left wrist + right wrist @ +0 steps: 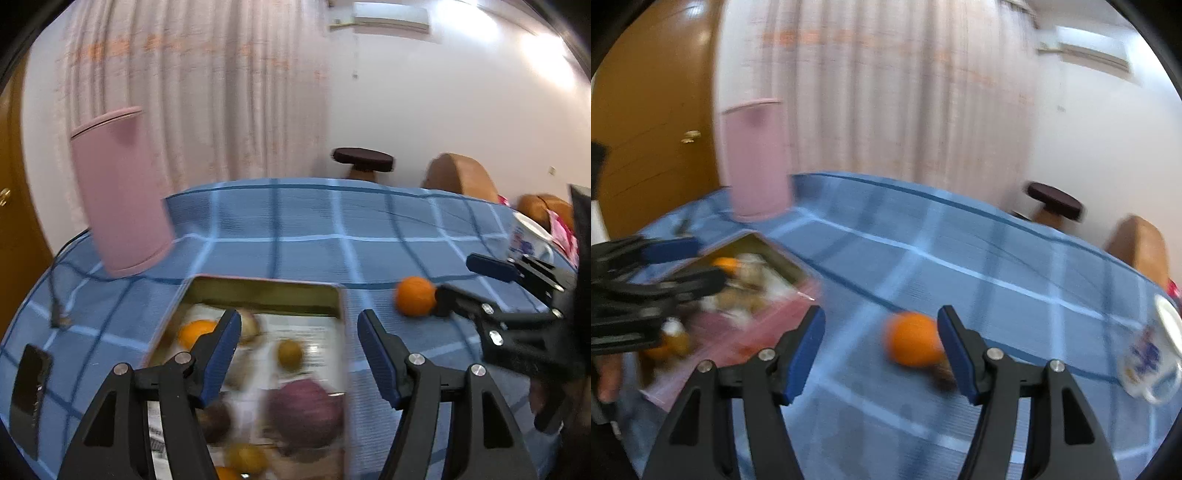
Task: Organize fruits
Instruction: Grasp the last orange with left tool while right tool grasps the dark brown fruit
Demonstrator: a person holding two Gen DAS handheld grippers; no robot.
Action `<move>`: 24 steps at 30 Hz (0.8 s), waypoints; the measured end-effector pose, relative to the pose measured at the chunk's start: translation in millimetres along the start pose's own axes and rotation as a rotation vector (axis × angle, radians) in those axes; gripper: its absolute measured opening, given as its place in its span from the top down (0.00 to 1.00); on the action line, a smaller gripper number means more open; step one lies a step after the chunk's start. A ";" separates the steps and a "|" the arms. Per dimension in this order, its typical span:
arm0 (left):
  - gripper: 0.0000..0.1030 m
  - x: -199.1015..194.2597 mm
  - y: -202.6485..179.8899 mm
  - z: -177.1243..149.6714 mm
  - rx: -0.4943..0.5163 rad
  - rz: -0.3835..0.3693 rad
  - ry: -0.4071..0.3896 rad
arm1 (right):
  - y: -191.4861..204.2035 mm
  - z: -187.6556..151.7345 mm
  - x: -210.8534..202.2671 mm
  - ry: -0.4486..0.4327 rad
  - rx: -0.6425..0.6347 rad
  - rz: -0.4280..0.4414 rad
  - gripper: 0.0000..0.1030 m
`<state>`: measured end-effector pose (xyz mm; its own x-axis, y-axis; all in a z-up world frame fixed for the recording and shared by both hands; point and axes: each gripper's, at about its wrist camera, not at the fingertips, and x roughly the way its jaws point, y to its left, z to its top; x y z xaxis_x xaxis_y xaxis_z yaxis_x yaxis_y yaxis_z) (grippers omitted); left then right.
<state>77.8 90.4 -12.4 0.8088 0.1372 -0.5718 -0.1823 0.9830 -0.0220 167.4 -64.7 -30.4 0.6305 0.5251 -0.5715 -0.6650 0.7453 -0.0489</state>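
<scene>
An orange (414, 296) lies loose on the blue checked tablecloth, right of a shallow box (266, 286) that holds several fruits, among them a purple one (304, 413) and another orange (195, 332). My left gripper (297, 350) is open above the box, empty. My right gripper (881, 349) is open and empty; the loose orange (912, 339) lies just ahead, near its right finger. The right gripper also shows in the left wrist view (465, 280), beside the orange. The box shows blurred in the right wrist view (753, 266).
A tall pink container (118, 195) stands at the table's far left. A phone (29, 387) and a cable lie at the left edge. A white patterned cup (1148, 350) lies on its side at the right. A stool and chairs stand beyond the table.
</scene>
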 end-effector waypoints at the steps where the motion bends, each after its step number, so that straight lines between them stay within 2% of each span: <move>1: 0.35 1.3 -8.2 1.1 0.010 -0.008 0.003 | -9.5 -1.7 2.0 0.014 0.015 -0.014 0.36; 3: 0.34 5.5 -27.3 3.6 0.041 -0.028 0.007 | -27.8 -6.1 8.3 0.047 0.039 -0.038 0.36; 6: 0.33 16.8 -50.1 5.7 0.082 -0.036 0.025 | -39.9 -13.0 19.3 0.095 0.057 -0.023 0.36; 12: 0.33 34.2 -59.7 6.0 0.084 -0.037 0.066 | -38.2 -9.9 36.0 0.151 0.037 0.045 0.37; 13: 0.33 35.9 -58.9 6.5 0.079 -0.035 0.071 | -37.6 -9.2 41.6 0.171 0.030 0.043 0.39; 16: 0.33 36.9 -58.4 8.4 0.070 -0.034 0.074 | -39.6 -13.1 54.2 0.242 0.046 0.077 0.56; 17: 0.33 37.3 -59.0 9.4 0.070 -0.033 0.073 | -40.2 -14.2 55.2 0.248 0.052 0.093 0.59; 20: 0.33 40.1 -63.7 10.4 0.076 -0.040 0.077 | -41.2 -15.3 51.8 0.237 0.061 0.098 0.60; 24: 0.33 47.7 -77.0 10.2 0.104 -0.046 0.085 | -54.6 -17.1 35.0 0.166 0.132 0.051 0.60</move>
<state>136.1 22.5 -29.6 0.7637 0.0855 -0.6399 -0.0841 0.9959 0.0326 219.0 -94.0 -61.7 0.5156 0.4964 -0.6984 -0.6292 0.7726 0.0846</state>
